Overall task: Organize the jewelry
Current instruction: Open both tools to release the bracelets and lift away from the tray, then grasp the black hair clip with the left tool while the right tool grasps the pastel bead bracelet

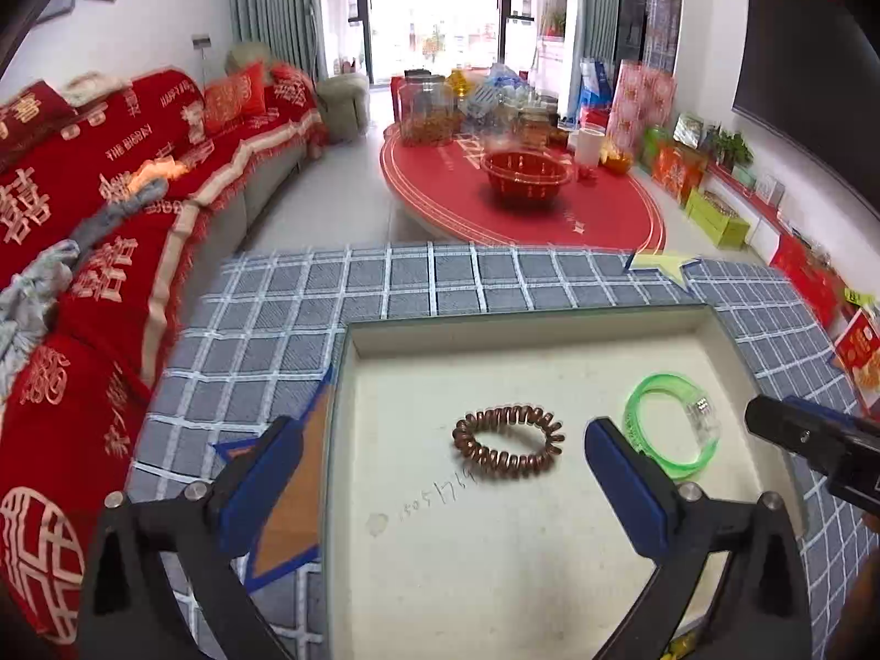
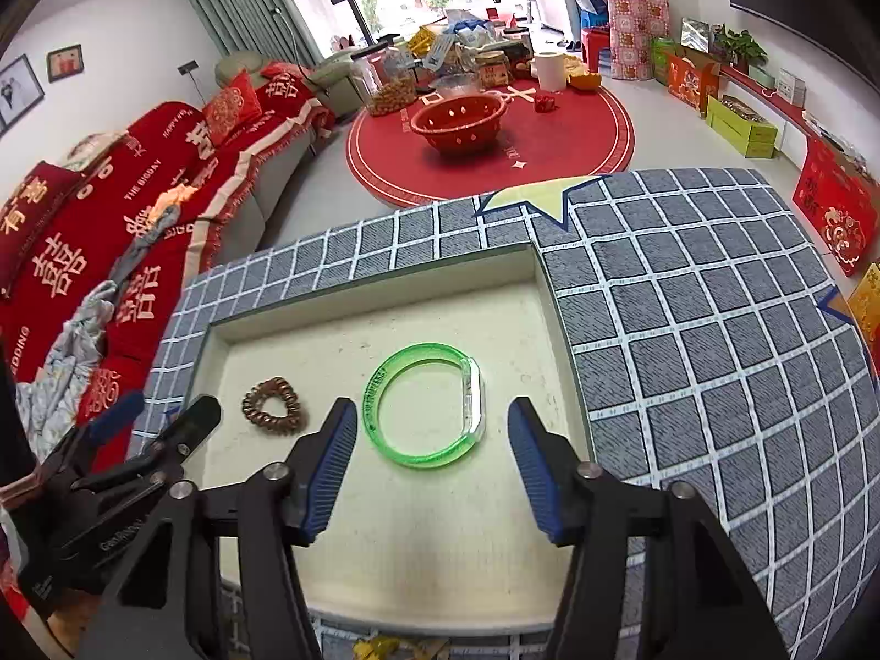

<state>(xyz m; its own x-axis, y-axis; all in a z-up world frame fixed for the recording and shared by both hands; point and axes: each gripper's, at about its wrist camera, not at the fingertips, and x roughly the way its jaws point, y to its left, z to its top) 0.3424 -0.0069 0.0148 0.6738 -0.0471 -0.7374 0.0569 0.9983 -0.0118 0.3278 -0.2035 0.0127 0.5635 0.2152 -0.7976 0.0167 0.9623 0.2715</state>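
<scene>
A cream tray (image 1: 495, 577) (image 2: 440, 550) lies on the blue checked cloth. In it lie a brown spiral hair tie (image 1: 509, 443) (image 2: 273, 406) and a clear green bangle (image 1: 674, 426) (image 2: 423, 406). My left gripper (image 1: 440, 467) is open and empty, its fingers wide apart, with the hair tie just ahead between them. My right gripper (image 2: 432, 440) is open and empty, its fingers on either side of the bangle's near part. Each gripper shows at the edge of the other's view: the right (image 1: 797, 440), the left (image 2: 159, 434).
The checked cloth (image 2: 687, 330) covers the table around the tray. A red sofa (image 1: 110, 209) runs along the left. A red oval table (image 1: 522, 203) with a red basket (image 1: 525, 170) and jars stands beyond. Boxes line the right wall.
</scene>
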